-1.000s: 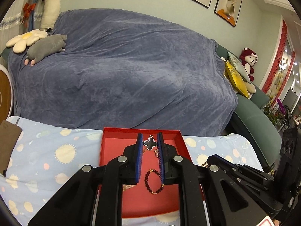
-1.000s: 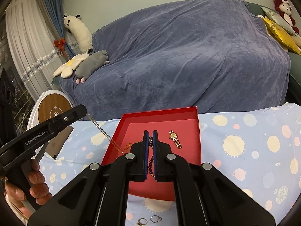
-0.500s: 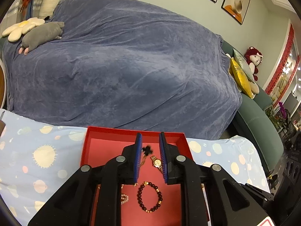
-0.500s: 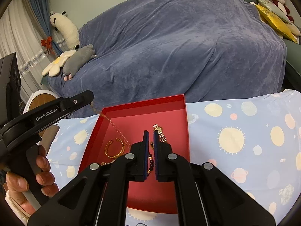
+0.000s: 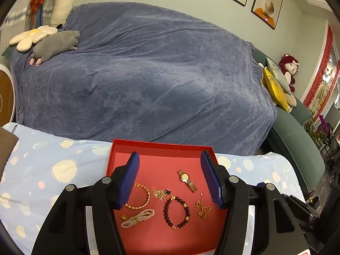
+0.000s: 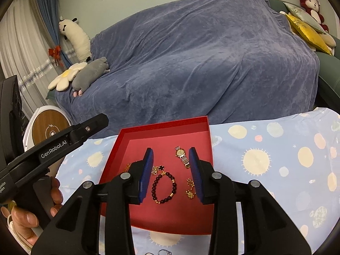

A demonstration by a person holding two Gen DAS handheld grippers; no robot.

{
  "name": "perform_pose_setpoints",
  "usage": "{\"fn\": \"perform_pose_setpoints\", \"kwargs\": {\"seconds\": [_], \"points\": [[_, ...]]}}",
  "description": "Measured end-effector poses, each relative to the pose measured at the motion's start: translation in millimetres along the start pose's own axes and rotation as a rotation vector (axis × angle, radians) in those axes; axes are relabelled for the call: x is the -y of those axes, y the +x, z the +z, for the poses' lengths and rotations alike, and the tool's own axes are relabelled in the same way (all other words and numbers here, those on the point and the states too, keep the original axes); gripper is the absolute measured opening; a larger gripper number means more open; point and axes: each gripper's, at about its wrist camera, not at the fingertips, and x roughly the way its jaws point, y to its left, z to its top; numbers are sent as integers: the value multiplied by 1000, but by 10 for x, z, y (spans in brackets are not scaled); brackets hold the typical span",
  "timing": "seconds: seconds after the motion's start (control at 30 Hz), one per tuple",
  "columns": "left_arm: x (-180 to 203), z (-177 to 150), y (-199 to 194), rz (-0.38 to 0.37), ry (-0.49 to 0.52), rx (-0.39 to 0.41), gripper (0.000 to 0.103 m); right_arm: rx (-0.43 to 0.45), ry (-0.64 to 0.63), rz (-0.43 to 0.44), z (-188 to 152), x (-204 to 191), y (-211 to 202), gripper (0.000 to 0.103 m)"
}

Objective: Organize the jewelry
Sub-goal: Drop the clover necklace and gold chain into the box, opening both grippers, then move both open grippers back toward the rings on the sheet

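Observation:
A red tray (image 5: pixel 161 146) (image 6: pixel 161 125) lies on the sun-patterned cloth. In it lie a gold watch (image 5: pixel 186 180) (image 6: pixel 182 156), a dark bead bracelet (image 5: pixel 176 212) (image 6: pixel 163 186), a gold bangle (image 5: pixel 139 197), a pearl strand (image 5: pixel 138 215), a black clover pendant necklace (image 5: pixel 160 193) (image 6: pixel 159 168) and a small gold chain piece (image 5: pixel 203 208) (image 6: pixel 189 189). My left gripper (image 5: pixel 170 180) is open and empty above the tray. My right gripper (image 6: pixel 171 172) is open and empty above the bracelet.
A sofa under a blue blanket (image 5: pixel 138 74) stands behind the table, with plush toys (image 5: pixel 53 46) on it. Two small rings (image 6: pixel 163 252) lie on the cloth near the tray's front edge. The left gripper's body and the hand holding it (image 6: pixel 53 148) show left of the tray.
My left gripper opened and let the clover pendant necklace drop into the tray. My right gripper opened too. Both views shifted slightly over the tray.

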Motion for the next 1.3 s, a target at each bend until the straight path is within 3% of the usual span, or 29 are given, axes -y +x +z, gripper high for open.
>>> {"fn": "perform_pose_setpoints", "kwargs": {"seconds": [0.17, 0.43, 0.7, 0.9, 1.3], "points": [[-199, -251, -235, 14, -35, -58, 57, -23, 11, 8, -191, -15, -145, 35], [-556, -870, -586, 97, -68, -153, 57, -54, 49, 10, -646, 14, -430, 36], [-810, -1412, -754, 122, -122, -237, 57, -150, 18, 22, -1136, -115, -464, 36], [-840, -1530, -755, 132, -70, -256, 57, -224, -114, 19, -1449, -344, -343, 36], [-861, -1627, -718, 133, -62, -295, 57, -304, -147, 29, -1776, -497, -81, 35]]}}
